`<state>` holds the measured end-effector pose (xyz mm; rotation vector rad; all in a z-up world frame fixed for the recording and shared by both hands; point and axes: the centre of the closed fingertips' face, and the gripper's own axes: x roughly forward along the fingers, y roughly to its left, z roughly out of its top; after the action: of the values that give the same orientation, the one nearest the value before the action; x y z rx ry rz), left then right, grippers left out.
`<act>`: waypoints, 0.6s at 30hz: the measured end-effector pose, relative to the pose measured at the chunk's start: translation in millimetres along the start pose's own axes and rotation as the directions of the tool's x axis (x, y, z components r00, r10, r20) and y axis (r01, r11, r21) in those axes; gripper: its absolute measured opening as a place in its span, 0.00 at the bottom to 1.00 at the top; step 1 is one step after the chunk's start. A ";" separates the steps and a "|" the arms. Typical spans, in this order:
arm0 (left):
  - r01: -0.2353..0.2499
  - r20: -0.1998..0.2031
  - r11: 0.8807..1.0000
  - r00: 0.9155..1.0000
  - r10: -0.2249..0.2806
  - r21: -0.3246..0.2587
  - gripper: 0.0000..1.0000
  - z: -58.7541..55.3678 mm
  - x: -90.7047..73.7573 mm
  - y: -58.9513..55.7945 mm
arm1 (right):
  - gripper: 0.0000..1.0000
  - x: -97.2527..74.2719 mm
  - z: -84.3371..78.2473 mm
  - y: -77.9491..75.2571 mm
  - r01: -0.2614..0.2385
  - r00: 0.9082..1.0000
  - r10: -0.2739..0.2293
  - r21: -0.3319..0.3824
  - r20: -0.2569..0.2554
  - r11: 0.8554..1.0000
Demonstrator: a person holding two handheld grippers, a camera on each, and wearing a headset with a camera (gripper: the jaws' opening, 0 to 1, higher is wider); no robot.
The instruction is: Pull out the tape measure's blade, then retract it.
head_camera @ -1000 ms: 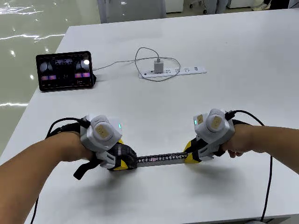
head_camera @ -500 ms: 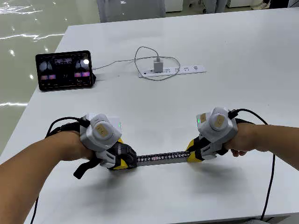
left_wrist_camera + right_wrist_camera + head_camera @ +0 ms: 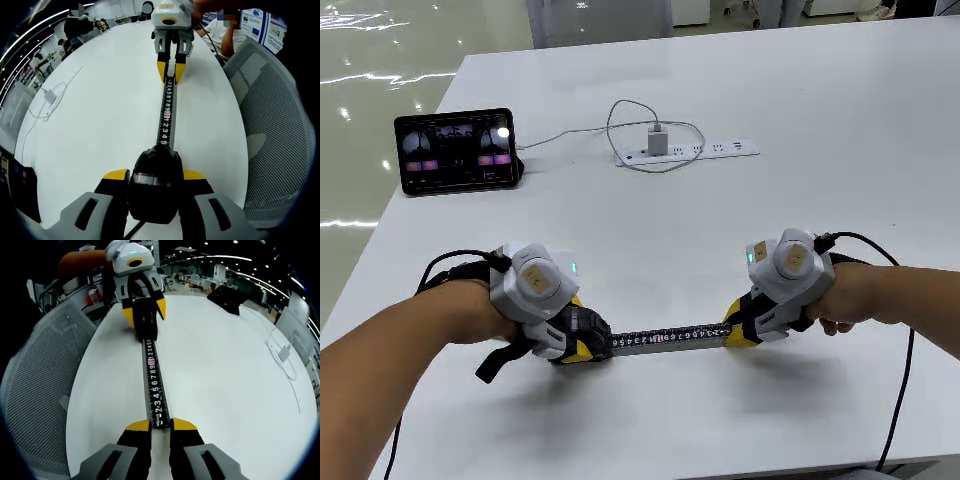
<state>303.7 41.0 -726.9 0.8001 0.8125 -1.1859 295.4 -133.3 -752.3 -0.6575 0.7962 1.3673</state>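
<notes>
Blade stretched partway between the claws: left gripper clamps the tape measure case, right gripper pinches its end. Likely mid-pull; next, draw the claws further apart.

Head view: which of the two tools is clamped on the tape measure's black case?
The left tool: the black case sits between its jaws, whereas the right tool pinches the end of the blade.

The tape measure's case is glossy black plastic, its blade matt, the table smooth.
</notes>
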 end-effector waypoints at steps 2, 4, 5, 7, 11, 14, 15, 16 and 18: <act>0.000 0.000 1.000 1.000 0.000 0.000 0.33 0.0 0.0 0.2 | 0.09 -0.8 -1.3 -0.3 0.001 1.000 -0.001 0.002 0.000 1.000; 0.000 0.001 1.000 1.000 0.000 0.000 0.33 0.2 0.1 0.1 | 0.09 -1.4 -2.4 -0.5 0.001 1.000 -0.001 0.003 -0.002 1.000; 0.000 0.001 1.000 1.000 0.000 0.000 0.33 0.2 0.2 0.1 | 0.09 -1.8 -2.9 -0.5 0.001 1.000 -0.001 0.003 -0.002 1.000; 0.000 0.000 1.000 1.000 0.000 0.000 0.33 0.4 0.3 -0.1 | 0.09 -2.3 -4.0 -0.9 0.002 1.000 -0.002 0.003 -0.003 1.000; 0.000 0.000 1.000 1.000 0.000 0.001 0.33 0.4 0.4 0.0 | 0.09 -3.5 -5.6 -0.8 0.002 1.000 -0.002 0.006 -0.004 1.000; 0.000 0.000 1.000 1.000 0.000 0.001 0.33 0.5 0.5 0.0 | 0.09 -4.2 -6.7 -1.1 0.002 1.000 -0.002 0.009 -0.004 1.000; 0.000 0.001 1.000 1.000 0.000 0.000 0.33 0.5 0.5 0.1 | 0.09 -4.5 -7.1 -1.2 0.002 1.000 -0.002 0.009 -0.004 1.000; 0.000 0.001 1.000 1.000 0.000 0.000 0.33 0.5 0.5 0.2 | 0.09 -4.6 -7.8 -1.4 0.003 1.000 -0.002 0.010 -0.004 1.000; -0.001 0.001 1.000 1.000 0.001 -0.001 0.33 0.5 0.5 0.3 | 0.09 -5.2 -9.0 -1.8 0.003 1.000 -0.003 0.011 -0.005 1.000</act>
<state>304.2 40.5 -727.1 0.7989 0.8112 -1.1853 296.1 -143.8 -753.5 -0.6536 0.8063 1.3575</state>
